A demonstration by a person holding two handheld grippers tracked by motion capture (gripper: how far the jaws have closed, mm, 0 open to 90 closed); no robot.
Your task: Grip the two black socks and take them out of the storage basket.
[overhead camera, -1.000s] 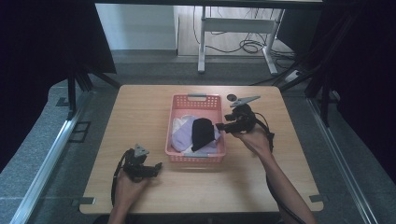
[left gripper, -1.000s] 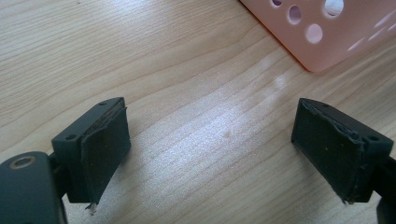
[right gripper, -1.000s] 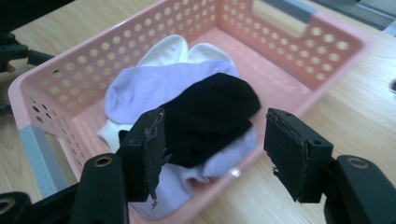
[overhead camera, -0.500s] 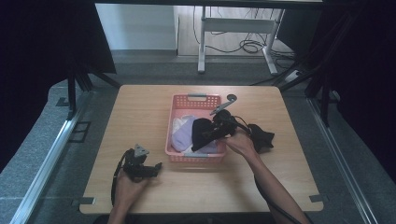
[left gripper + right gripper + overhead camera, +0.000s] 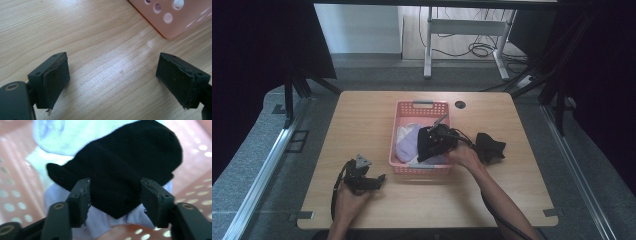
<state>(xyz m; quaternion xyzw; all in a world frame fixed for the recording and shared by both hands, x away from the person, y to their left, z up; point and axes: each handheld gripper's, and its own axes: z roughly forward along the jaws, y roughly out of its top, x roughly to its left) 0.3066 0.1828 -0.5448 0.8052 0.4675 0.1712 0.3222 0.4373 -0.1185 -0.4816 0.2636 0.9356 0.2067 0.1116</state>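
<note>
Black cloth (image 5: 120, 175) in the basket (image 5: 404, 167) lies between the parted right claw (image 5: 115, 197); left claw (image 5: 112, 82) parted, empty.

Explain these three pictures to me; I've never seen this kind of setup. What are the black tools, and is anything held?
A person sits at a wooden table, holding a handheld two-jaw gripper in each hand. The high view looks down from above; the other two cameras ride on the grippers. The left gripper rests open over bare wood, holding nothing. The right gripper reaches into a pink basket, jaws open around a black sock lying on pale clothes. Another black garment lies on the table beside the basket.
</note>
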